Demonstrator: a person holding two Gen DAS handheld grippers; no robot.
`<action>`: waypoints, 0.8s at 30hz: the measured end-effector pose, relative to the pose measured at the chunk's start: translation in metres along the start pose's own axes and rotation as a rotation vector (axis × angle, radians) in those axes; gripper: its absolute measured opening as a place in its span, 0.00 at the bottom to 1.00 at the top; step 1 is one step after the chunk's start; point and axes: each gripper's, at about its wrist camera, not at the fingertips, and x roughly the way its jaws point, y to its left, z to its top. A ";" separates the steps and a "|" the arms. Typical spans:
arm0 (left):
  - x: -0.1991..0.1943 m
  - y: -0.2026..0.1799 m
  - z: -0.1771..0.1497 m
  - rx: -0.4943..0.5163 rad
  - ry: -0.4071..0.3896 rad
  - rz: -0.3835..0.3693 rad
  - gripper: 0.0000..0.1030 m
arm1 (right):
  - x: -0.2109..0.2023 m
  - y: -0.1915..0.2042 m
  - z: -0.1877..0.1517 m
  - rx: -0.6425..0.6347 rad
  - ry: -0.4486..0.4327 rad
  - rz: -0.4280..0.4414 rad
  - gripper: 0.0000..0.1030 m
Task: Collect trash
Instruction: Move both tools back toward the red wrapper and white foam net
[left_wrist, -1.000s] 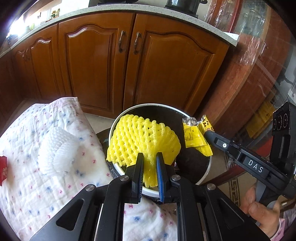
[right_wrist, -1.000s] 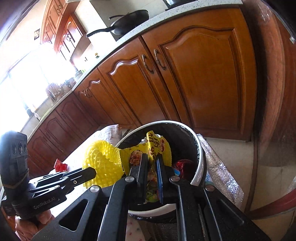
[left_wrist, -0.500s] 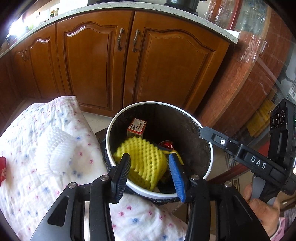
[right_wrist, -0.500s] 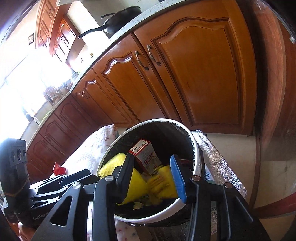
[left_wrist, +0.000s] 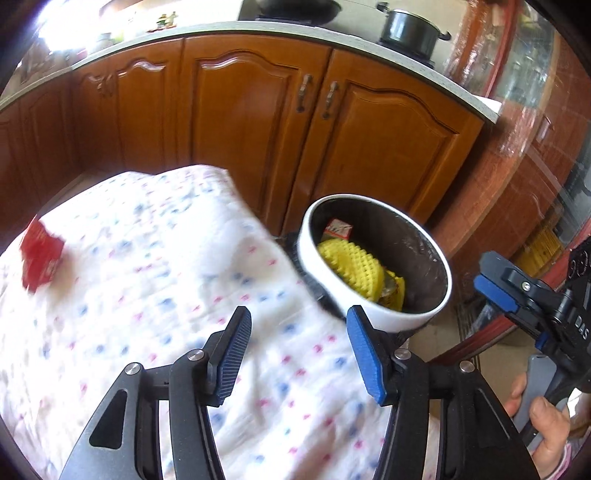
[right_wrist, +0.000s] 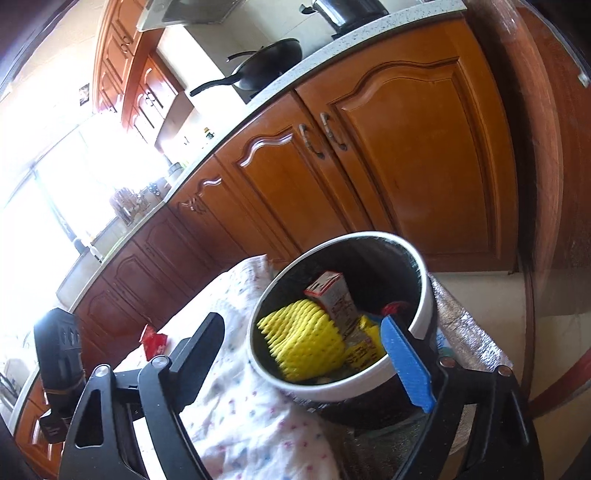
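A white-rimmed trash bin (left_wrist: 388, 317) with a black liner stands beside the cloth-covered table; it also shows in the right wrist view (right_wrist: 332, 387). Inside lie a yellow foam net (left_wrist: 351, 266) (right_wrist: 306, 343), a small carton (right_wrist: 332, 299) and a yellow wrapper (right_wrist: 364, 356). My left gripper (left_wrist: 299, 350) is open and empty above the cloth, left of the bin. My right gripper (right_wrist: 306, 354) is open and empty, just before the bin. A red wrapper (left_wrist: 38, 254) (right_wrist: 153, 341) lies on the cloth at the left.
The table wears a white cloth with pink and blue dots (left_wrist: 147, 295). Wooden kitchen cabinets (left_wrist: 258, 110) stand behind, with a pot (left_wrist: 408, 27) and a pan (right_wrist: 266, 70) on the counter. The right gripper's body (left_wrist: 535, 310) is at the far right of the left wrist view.
Both grippers let go of the yellow net and the yellow wrapper, which now lie in the bin. Both opened wider and drew back; the left one swung left over the cloth.
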 end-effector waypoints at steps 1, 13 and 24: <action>-0.006 0.005 -0.005 -0.014 -0.002 0.009 0.53 | 0.000 0.005 -0.004 -0.005 0.002 0.005 0.88; -0.065 0.074 -0.047 -0.173 -0.032 0.096 0.58 | 0.020 0.083 -0.060 -0.134 0.119 0.076 0.95; -0.102 0.120 -0.070 -0.257 -0.070 0.185 0.70 | 0.051 0.128 -0.095 -0.231 0.196 0.080 0.97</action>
